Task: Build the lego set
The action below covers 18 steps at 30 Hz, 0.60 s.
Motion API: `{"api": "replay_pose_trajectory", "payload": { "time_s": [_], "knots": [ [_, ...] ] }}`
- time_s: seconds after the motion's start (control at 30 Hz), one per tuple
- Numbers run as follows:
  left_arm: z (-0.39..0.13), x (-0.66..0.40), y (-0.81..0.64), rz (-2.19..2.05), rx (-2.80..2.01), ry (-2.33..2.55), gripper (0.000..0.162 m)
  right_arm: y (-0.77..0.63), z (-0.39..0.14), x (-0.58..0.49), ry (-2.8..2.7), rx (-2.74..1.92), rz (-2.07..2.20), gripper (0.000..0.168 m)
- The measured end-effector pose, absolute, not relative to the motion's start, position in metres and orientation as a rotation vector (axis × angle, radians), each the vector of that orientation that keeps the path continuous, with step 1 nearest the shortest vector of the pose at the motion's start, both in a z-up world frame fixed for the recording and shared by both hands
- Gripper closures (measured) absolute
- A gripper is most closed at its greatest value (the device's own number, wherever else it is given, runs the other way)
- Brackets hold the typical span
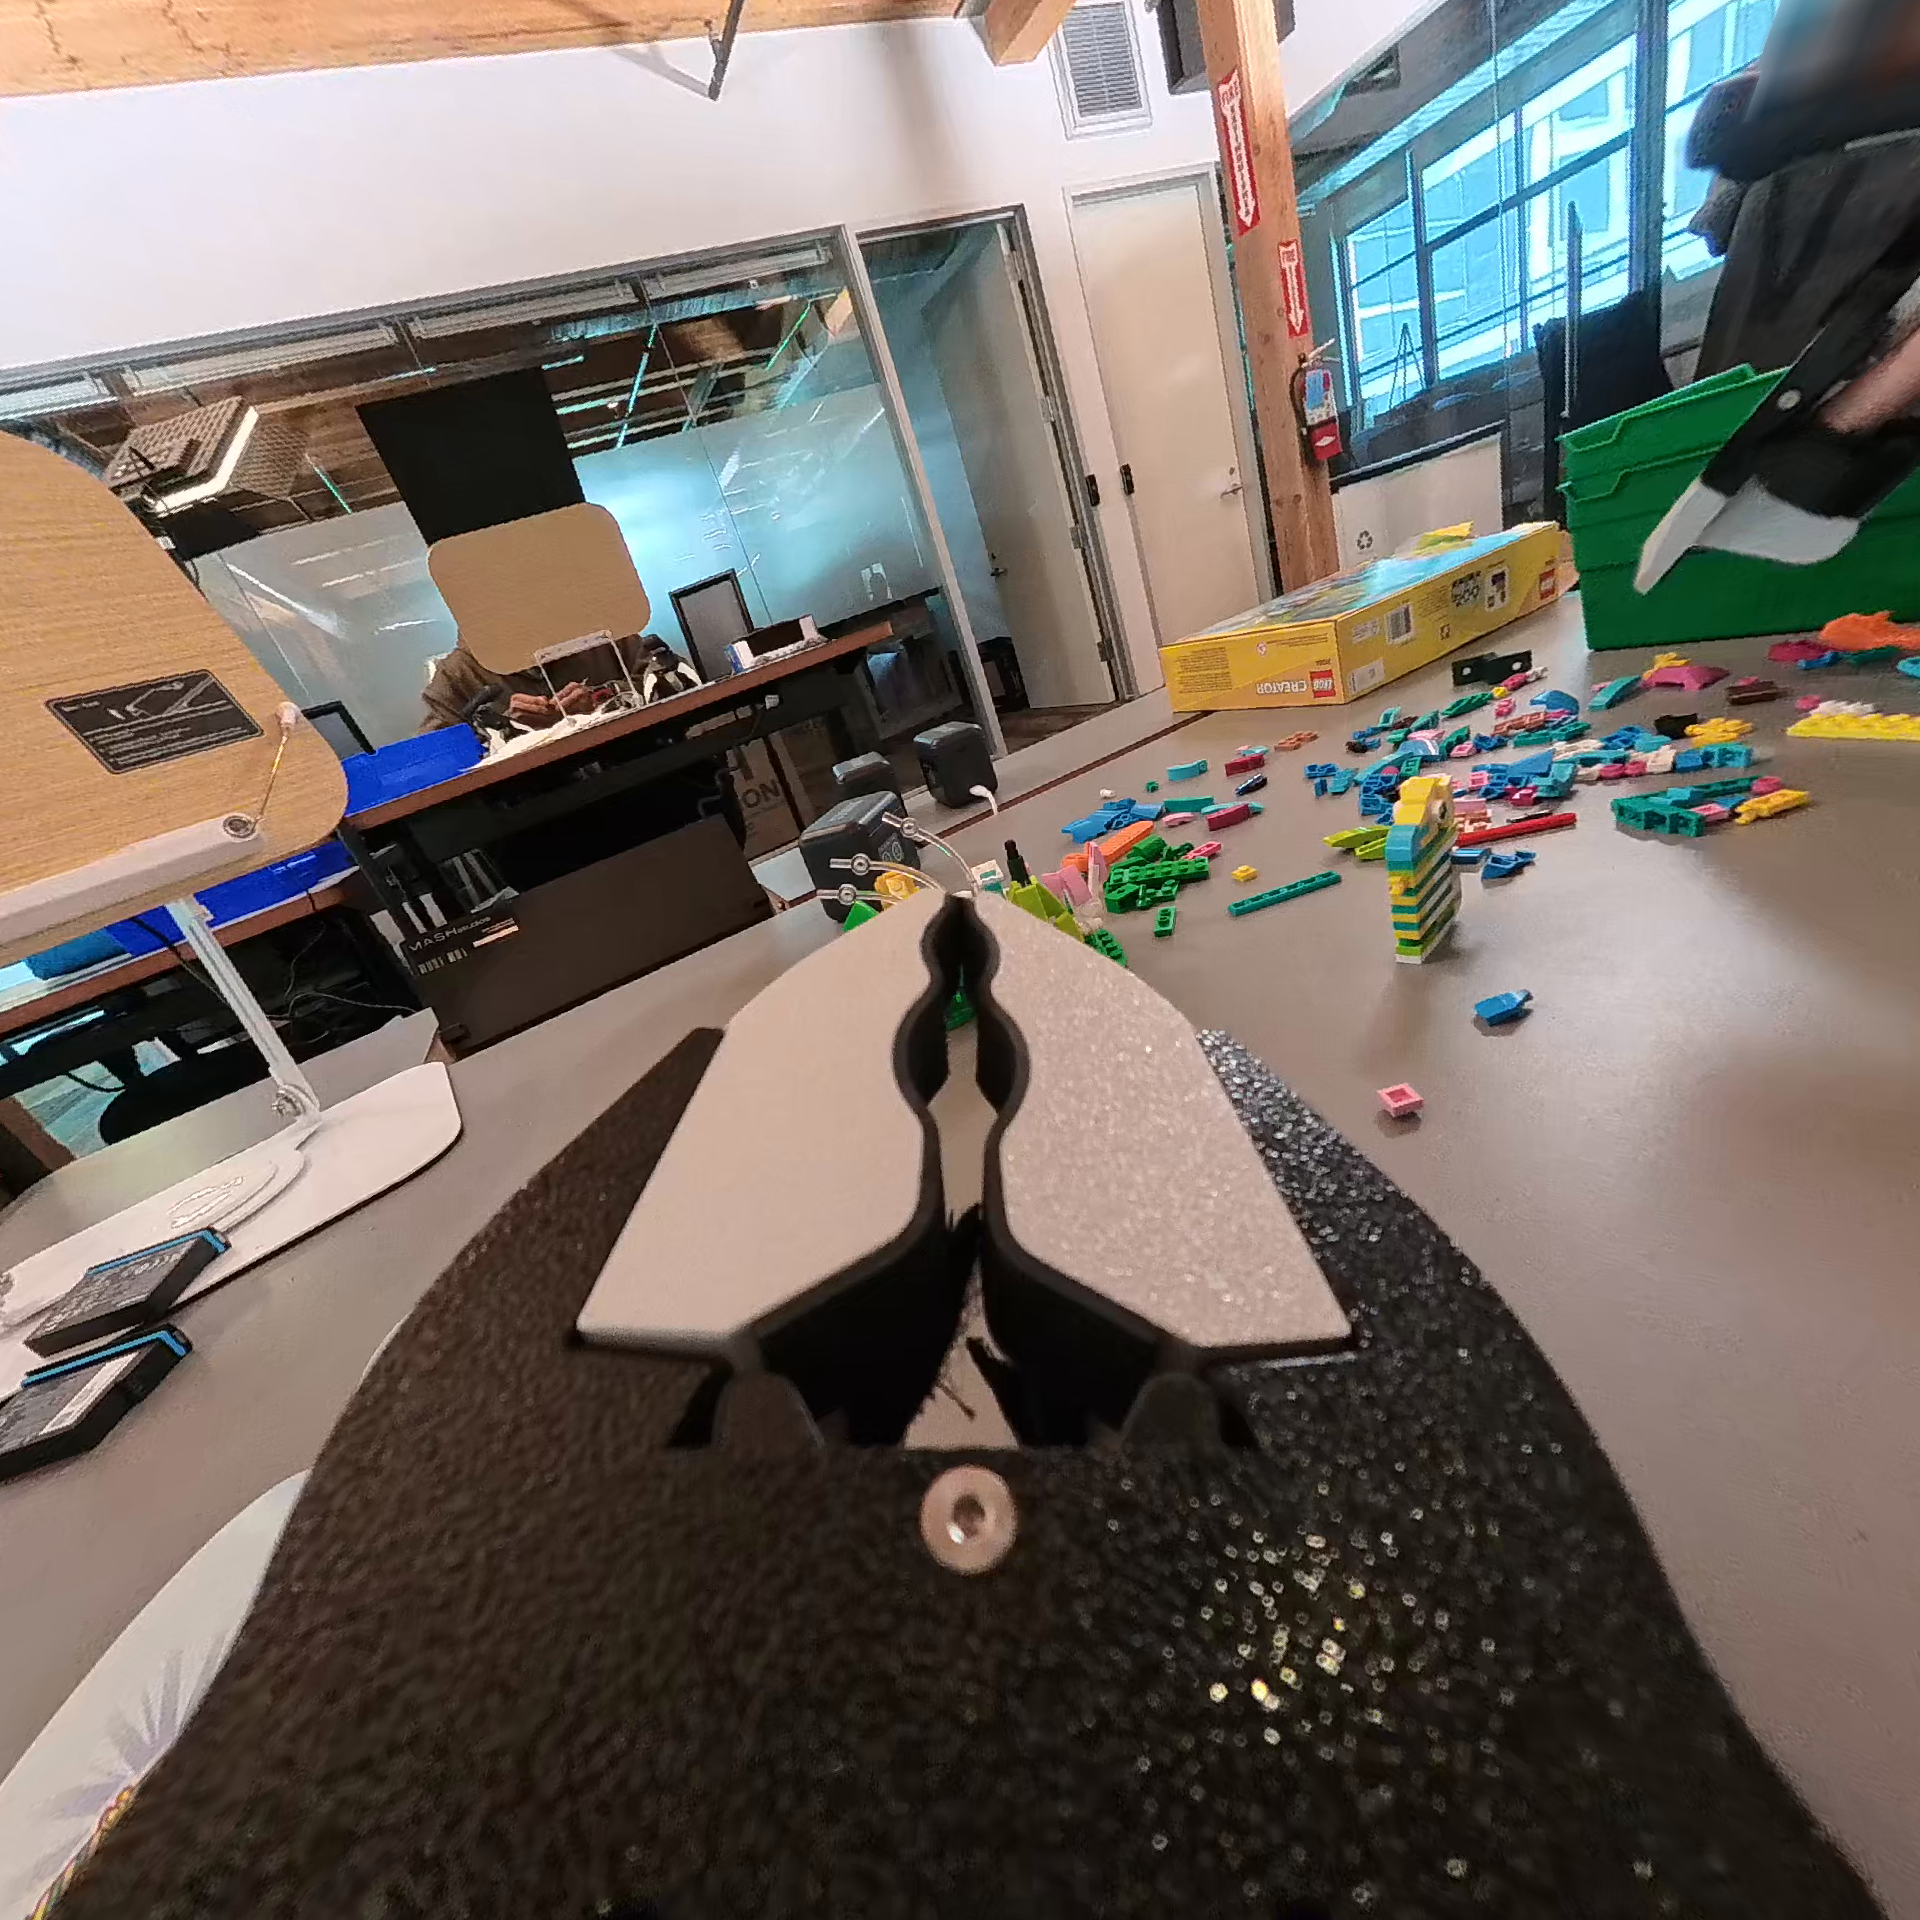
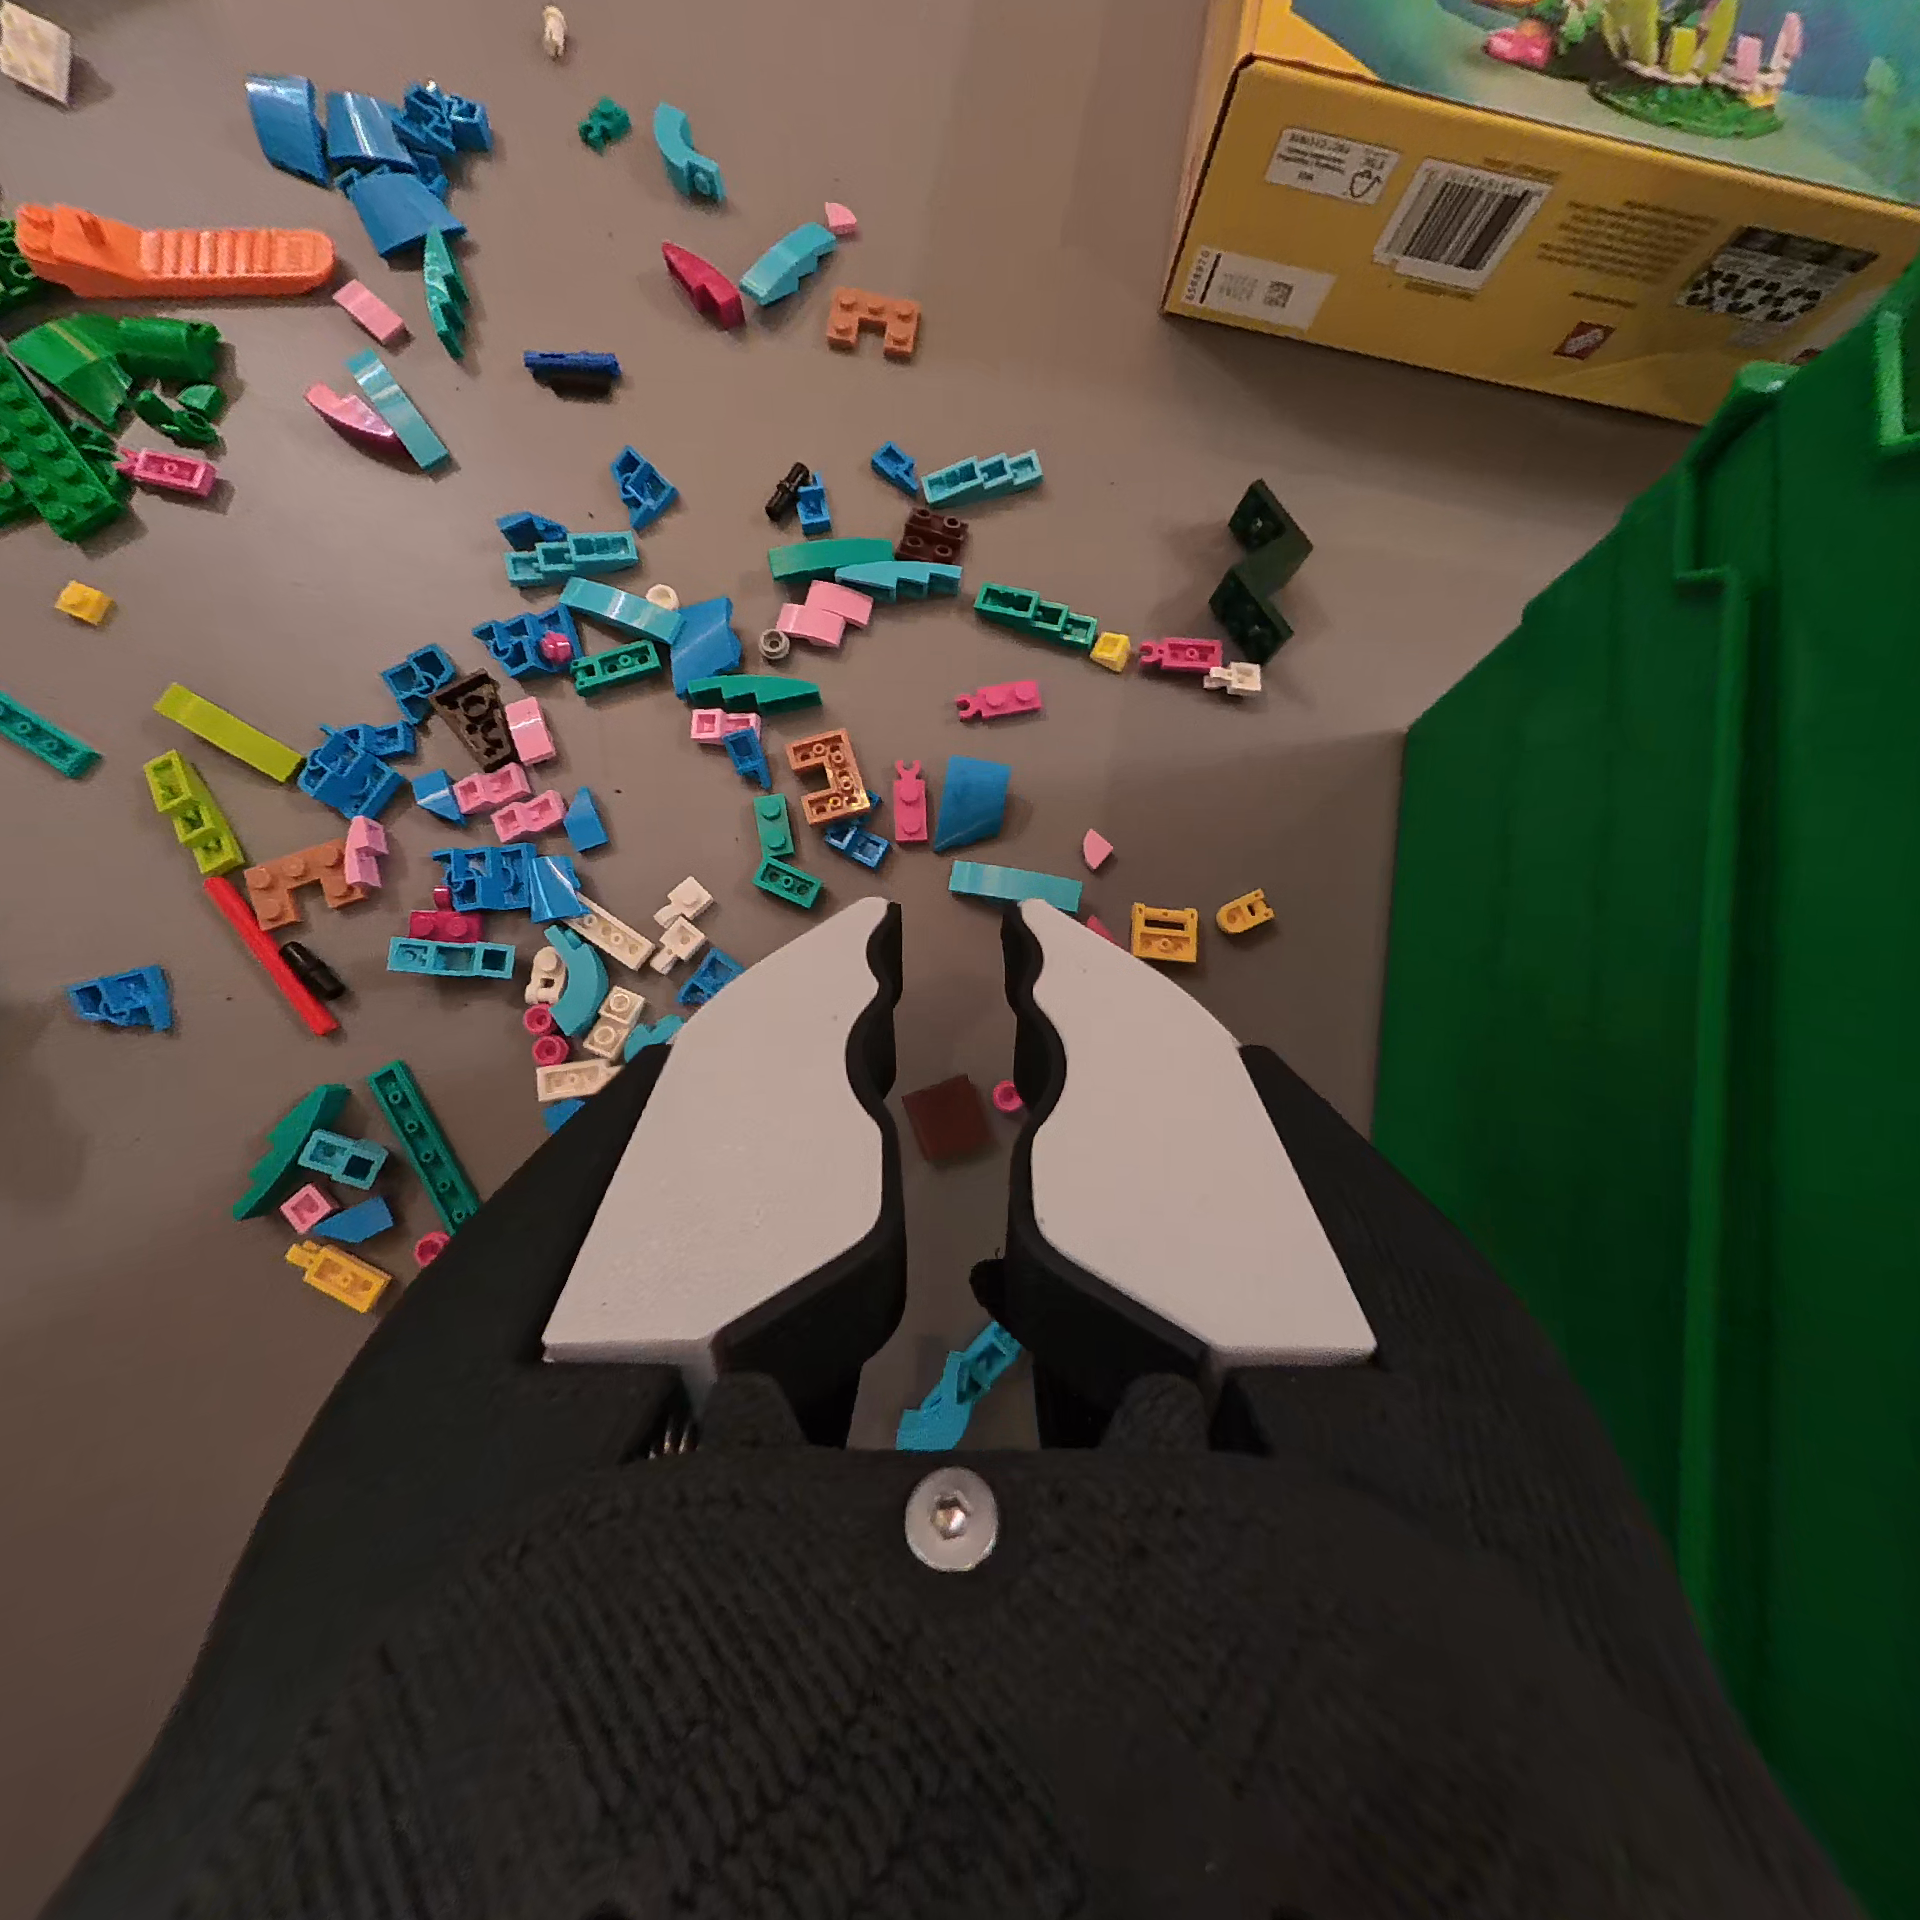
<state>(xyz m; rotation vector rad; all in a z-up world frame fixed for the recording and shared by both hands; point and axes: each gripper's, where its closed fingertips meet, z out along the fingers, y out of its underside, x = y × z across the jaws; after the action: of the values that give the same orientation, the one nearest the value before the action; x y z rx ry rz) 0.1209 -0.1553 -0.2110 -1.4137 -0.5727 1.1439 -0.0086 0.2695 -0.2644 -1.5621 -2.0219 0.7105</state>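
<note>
My left gripper [image 1: 961, 920] is shut, and its tips seem to pinch a small build [image 1: 1044, 899] of lime, green, pink and yellow pieces with clear arcs; green shows through the gap between the jaws. A striped yellow, teal and blue tower [image 1: 1423, 873] stands upright on the grey table [image 1: 1558, 1247]. My right gripper [image 2: 951, 914] is open and empty, hovering over loose pieces [image 2: 623, 644]. A dark red tile [image 2: 945, 1117] and a small magenta stud [image 2: 1006, 1096] lie on the table under its gap. The right gripper also shows far off in the left wrist view [image 1: 1714, 520], held by a hand.
A green bin [image 2: 1662, 935] stands close on the right gripper's right, also seen in the left wrist view [image 1: 1621, 488]. The yellow set box [image 2: 1538, 208] lies behind the pieces. An orange brick separator [image 2: 177, 255] lies far left. A wooden-topped stand [image 1: 125, 675] and black battery packs [image 1: 104, 1299] are at the left. The tips of one gripper are about 45 cm away from the tips of the other. My left tips are about 45 cm from the dark red tile [image 2: 945, 1117], my right tips only 7 cm.
</note>
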Motion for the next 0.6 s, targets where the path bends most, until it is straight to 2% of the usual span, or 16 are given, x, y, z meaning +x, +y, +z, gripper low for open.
{"api": "replay_pose_trajectory", "payload": {
  "time_s": [0.6],
  "knots": [
    [-0.21,0.121,-0.156,1.139,-1.409,-0.574,0.162,0.266,-0.271,0.008,-2.104,-1.504,0.647,0.151]
  ]
}}
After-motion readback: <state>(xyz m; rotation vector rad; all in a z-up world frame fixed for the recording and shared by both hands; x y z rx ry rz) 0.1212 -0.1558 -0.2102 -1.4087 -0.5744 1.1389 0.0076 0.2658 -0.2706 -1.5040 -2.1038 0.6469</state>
